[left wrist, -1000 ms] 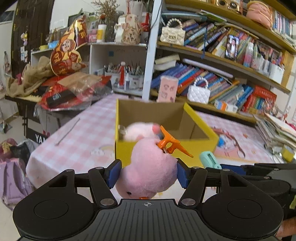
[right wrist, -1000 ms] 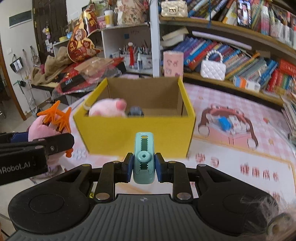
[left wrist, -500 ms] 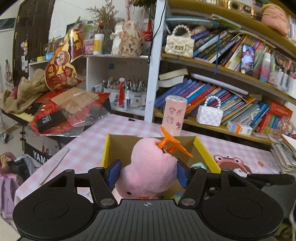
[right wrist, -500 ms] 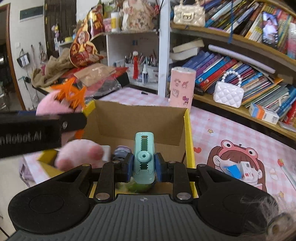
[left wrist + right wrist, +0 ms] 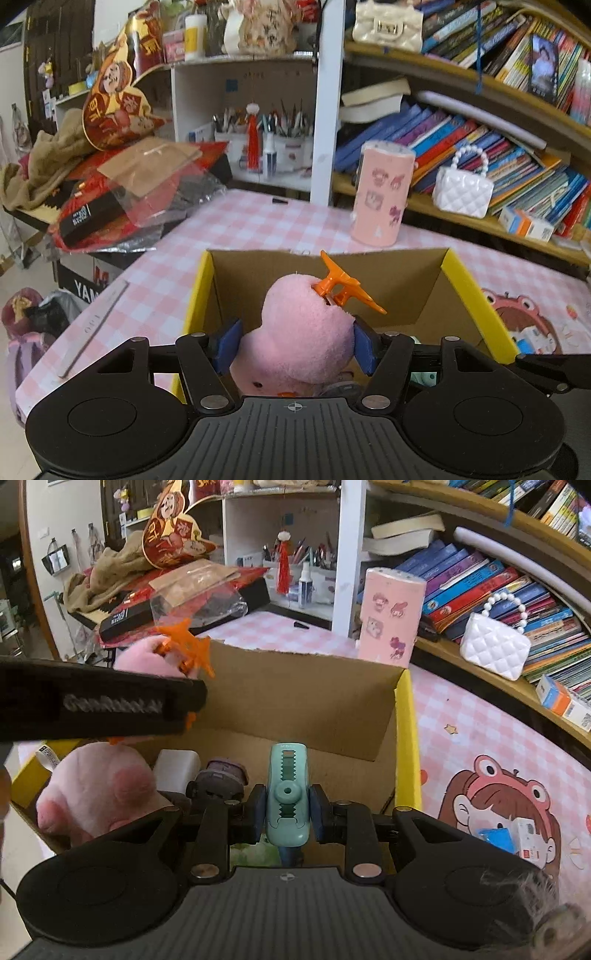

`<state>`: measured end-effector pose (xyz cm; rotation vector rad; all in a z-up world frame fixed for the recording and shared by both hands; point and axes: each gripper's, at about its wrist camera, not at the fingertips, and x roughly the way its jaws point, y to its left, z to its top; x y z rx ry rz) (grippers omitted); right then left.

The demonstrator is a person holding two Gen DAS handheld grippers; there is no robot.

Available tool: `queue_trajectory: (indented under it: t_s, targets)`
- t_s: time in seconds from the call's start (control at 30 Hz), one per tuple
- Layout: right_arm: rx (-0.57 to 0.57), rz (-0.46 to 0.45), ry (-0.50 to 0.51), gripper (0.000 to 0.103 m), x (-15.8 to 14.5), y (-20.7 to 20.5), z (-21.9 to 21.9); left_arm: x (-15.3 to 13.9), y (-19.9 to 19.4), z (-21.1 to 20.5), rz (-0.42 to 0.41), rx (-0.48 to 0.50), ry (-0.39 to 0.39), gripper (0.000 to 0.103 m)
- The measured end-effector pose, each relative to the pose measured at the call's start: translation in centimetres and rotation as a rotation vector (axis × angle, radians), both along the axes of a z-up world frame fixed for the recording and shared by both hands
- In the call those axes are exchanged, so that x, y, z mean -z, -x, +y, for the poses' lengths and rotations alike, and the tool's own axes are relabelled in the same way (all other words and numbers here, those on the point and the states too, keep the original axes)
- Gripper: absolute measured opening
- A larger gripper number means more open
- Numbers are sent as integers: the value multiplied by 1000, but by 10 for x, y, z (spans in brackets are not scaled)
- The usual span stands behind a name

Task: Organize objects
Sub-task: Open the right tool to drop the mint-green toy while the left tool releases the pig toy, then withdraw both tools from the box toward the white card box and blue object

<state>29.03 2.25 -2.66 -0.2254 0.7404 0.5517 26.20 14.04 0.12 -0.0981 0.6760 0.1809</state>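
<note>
Pink plush toy (image 5: 303, 332) clamped in left tool (image 5: 295, 341) over yellow box (image 5: 476, 295); right tool (image 5: 287, 808) clamped on teal clip (image 5: 288, 794), also over box.

Both wrist views over box (image 5: 476, 295)

soft, even daylight is filling both views; fisheye distortion is bending the bookshelf (image 5: 480, 92) toward two o'clock; shadows are staying faint.

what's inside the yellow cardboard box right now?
In the yellow cardboard box: a pink plush toy, a white block, a grey-purple round object. The grippers hide most of the floor.
</note>
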Motion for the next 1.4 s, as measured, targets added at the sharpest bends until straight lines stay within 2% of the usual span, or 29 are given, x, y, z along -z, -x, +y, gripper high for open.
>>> queue_trajectory:
  t_s: [0.17, 0.2, 0.23, 0.4, 0.6, 0.77, 1.03, 1.4]
  targets:
    - [-7, 16, 7, 24, 4, -5, 5, 9, -6, 2, 31, -4, -6, 68]
    - [-5, 13, 1, 30, 2, -6, 5, 8, -6, 2, 30, -3, -7, 76]
    - [-4, 8, -3, 32, 1, -6, 5, 6, -5, 2, 22, -3, -9, 81]
    - [7, -24, -43, 34, -11, 1, 1, -16, 12, 0, -77, -2, -11, 82]
    - [54, -102, -135, 34, -44, 24, -19, -50, 48, 2, -185, -1, 10, 84]
    - [96, -158, -176, 34, -65, 56, -38, -61, 85, 3, -224, 14, 35, 85]
    - [136, -184, -152, 34, -65, 122, -54, -52, 146, 1, -194, 31, 50, 85]
    - [244, -104, -79, 34, -27, 194, -67, -21, 202, -16, -84, 80, 31, 85]
